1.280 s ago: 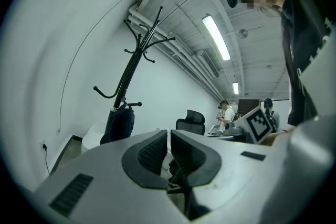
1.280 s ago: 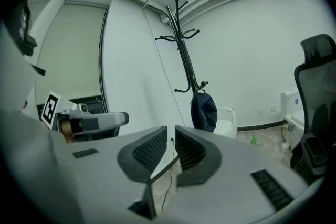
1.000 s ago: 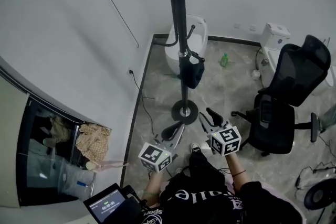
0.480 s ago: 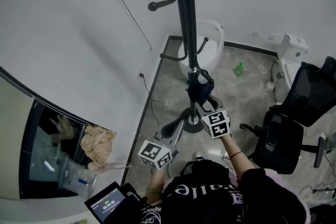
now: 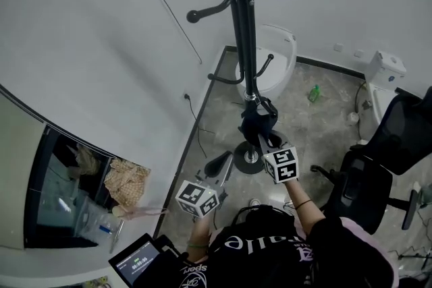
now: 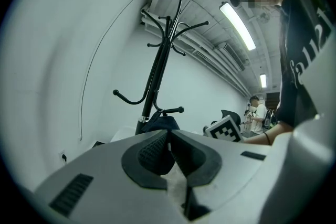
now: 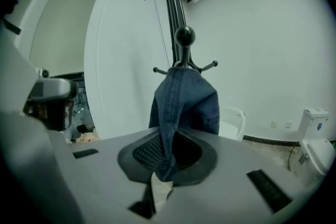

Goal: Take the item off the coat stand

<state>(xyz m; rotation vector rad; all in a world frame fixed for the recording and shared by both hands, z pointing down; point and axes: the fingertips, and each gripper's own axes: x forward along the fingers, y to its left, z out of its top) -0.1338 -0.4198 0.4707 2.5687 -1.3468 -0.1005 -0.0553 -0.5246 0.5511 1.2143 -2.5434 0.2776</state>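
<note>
Head view: the black coat stand [image 5: 246, 44] rises from a grey stone floor [image 5: 297, 125] close to a white wall [image 5: 101, 44]. The blue denim item [image 5: 258, 119] hangs low on the stand, just above its round base. The right claw [image 5: 268, 142] reaches up to the item's lower edge, with its marker cube [image 5: 281, 165] just behind. The left claw [image 5: 223, 162] sits to the left of the base, apart from the item. A white chair [image 5: 277, 64] stands behind the pole, a green bottle [image 5: 313, 92] lies on the floor to the right, and a black office chair [image 5: 378, 165] is at the right edge.

Left gripper view: the left claw [image 6: 168, 134] has its jaws pressed together with nothing between them. Beyond it the coat stand [image 6: 157, 71] leans across the white wall, and the denim item [image 6: 160, 123] shows at a low hook.

Right gripper view: the right claw [image 7: 165, 157] has just been closing, and its jaws are clamped on a fold of the denim item [image 7: 184, 102]. The fabric still drapes from a low hook of the stand [image 7: 176, 8], under a round knob [image 7: 185, 36].
</note>
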